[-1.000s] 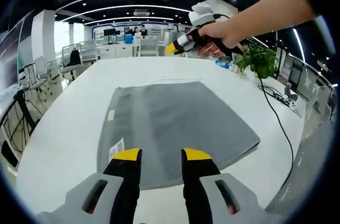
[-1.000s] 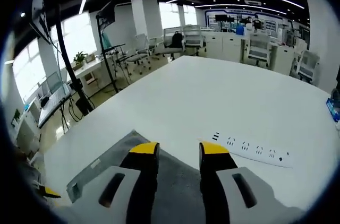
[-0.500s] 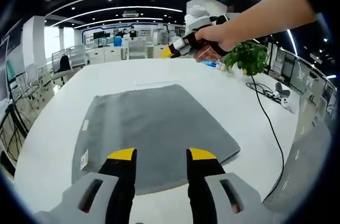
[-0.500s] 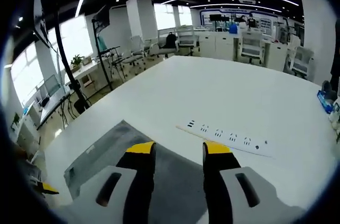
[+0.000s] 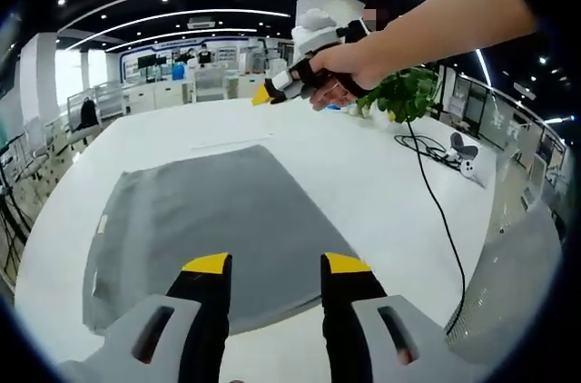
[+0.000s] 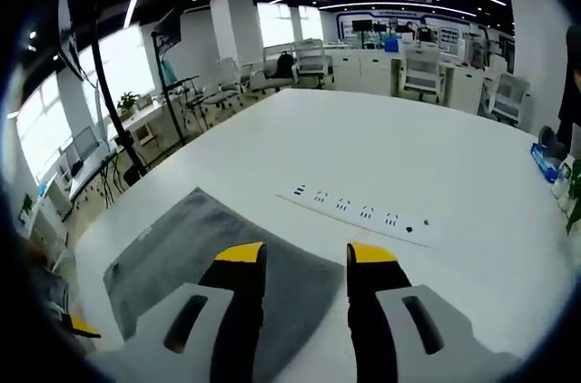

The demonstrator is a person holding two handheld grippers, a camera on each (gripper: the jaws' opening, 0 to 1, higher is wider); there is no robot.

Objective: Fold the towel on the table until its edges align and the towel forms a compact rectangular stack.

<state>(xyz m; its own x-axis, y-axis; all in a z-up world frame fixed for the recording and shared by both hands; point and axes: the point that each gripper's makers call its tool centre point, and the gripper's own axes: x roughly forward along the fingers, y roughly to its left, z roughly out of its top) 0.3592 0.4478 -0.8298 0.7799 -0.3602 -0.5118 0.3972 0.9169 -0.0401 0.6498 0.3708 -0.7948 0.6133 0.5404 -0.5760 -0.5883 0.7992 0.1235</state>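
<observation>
While no label reads, grey towel (image 5: pixel 209 220) flat under both tongs (image 5: pixel 277 265) (image 6: pixel 307 256), agape, empty.

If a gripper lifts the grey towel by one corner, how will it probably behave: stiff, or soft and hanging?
The grey towel lies flat against the white table with soft, slightly wavy edges, so it would probably droop and fold under itself. It looks thin, so likely light for its area. Its matte cloth surface suggests the jaws should grip it without much slipping.
</observation>
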